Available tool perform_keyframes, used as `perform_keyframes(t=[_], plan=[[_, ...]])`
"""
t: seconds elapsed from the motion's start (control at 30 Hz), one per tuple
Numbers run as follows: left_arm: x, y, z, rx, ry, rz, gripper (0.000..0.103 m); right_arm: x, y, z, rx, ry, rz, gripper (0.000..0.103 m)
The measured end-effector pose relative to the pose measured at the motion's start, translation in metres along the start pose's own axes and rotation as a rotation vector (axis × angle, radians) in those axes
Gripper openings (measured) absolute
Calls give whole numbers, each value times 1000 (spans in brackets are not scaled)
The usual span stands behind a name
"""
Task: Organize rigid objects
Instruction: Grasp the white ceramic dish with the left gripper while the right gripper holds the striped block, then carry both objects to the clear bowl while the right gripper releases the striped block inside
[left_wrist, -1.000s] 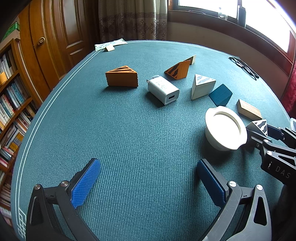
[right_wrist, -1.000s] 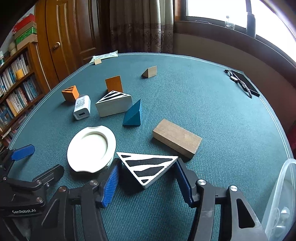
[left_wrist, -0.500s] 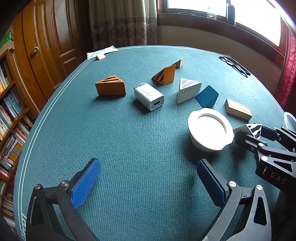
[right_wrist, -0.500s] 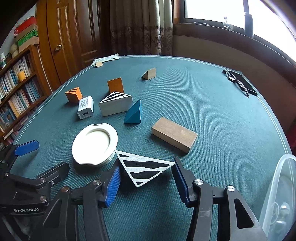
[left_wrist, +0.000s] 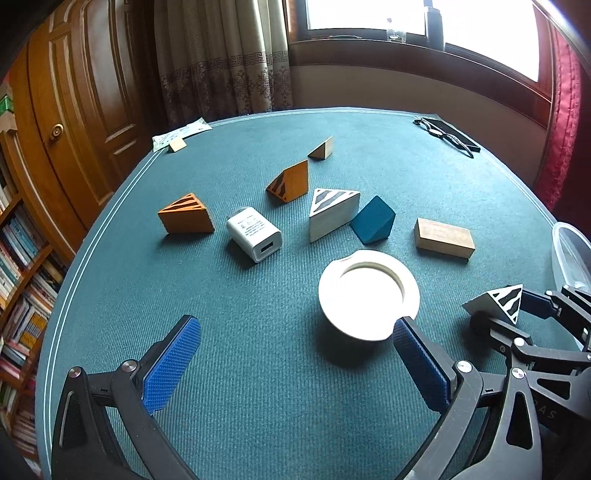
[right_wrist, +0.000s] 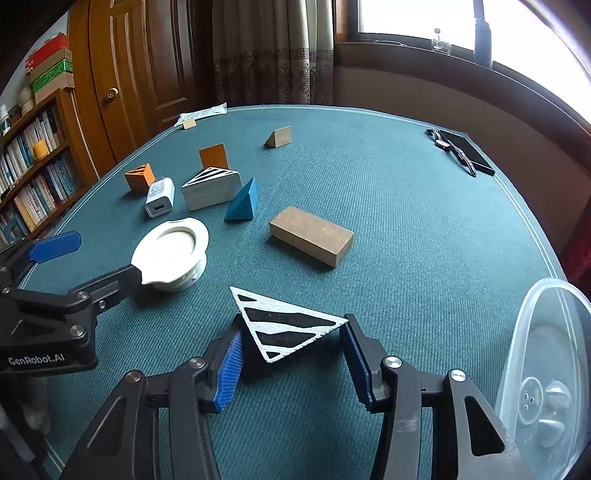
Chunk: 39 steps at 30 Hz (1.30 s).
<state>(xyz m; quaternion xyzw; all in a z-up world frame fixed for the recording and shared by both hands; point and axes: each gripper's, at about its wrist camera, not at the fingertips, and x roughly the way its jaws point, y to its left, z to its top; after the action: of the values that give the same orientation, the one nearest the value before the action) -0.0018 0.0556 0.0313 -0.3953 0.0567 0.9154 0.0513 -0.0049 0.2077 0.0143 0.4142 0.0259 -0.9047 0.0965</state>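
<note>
Nearest to us, our right gripper (right_wrist: 291, 363) is closed on the zebra-striped white wedge (right_wrist: 284, 325), its blue pads pressed against the block's two sides; from the left wrist view the same wedge (left_wrist: 498, 301) appears raised above the green tabletop (left_wrist: 258, 387) at the far right. Just right of that gripper we see the rim of a clear plastic container (right_wrist: 546, 362) with a few small pale pieces inside. Our left gripper (left_wrist: 295, 363) stands wide open with nothing between its pads, and its right finger tip sits just at the near edge of the white round dish (left_wrist: 369, 295); whether they touch we cannot tell. Beyond the dish lies a plain tan wooden block (right_wrist: 312, 234), flat on the cloth. Farther on, a row of pieces runs across the table: a blue wedge (right_wrist: 242, 201), just beside a second white striped wedge (right_wrist: 210, 186), then a white USB charger (left_wrist: 255, 234) and an orange striped wedge (left_wrist: 186, 216) at the left end. Behind these we see another orange wedge (left_wrist: 290, 181) standing on edge, and past it a small plain wooden wedge (left_wrist: 322, 149). At the far left edge a tiny wooden piece (left_wrist: 177, 145) rests next to a flat paper packet (left_wrist: 181, 131), and at the far right edge lie a dark phone and a wristwatch (right_wrist: 460, 149).
</note>
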Motion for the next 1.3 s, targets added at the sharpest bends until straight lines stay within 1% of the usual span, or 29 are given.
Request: perform_keyframes(t=[0.23,0.33,0.4,0.43,0.47,0.5,0.53,0.6,0.67,0.9,0.93,0.97,1.0,1.3], plan=[[7,-27,9,62,-6,-16,103,-3,-8,-4,17,-1,9,52],[17,-32,11,74,7,-20,102,-2,-8,-4,19,-4,22,52],[23,-35,13,78,19,-27,93,-2,-9,-3,27,-5,35,56],[27,-36,13,75,30,-40,91,-1,-9,-3,31,-5,37,60],[30,-36,13,69,41,-54,85,-1,-10,-2,36,-5,38,64],[33,-36,13,63,50,-65,80,0,-10,-2,41,-4,38,66],[35,-36,13,59,59,-75,77,0,-10,-1,44,-5,38,67],[37,-34,13,46,58,-101,67,1,-10,0,45,-4,36,67],[36,-32,13,37,57,-107,67,3,-9,2,39,-3,29,67],[27,-27,14,31,16,-85,67,10,-4,9,21,2,1,67],[26,-27,14,31,10,-84,67,10,-4,9,17,0,-1,64],[24,-27,14,31,6,-82,67,10,-3,8,12,-2,-3,55],[23,-27,14,30,3,-80,67,9,-3,8,9,-4,-7,54],[13,-24,14,16,-16,-71,67,-1,-5,6,24,-27,13,52]])
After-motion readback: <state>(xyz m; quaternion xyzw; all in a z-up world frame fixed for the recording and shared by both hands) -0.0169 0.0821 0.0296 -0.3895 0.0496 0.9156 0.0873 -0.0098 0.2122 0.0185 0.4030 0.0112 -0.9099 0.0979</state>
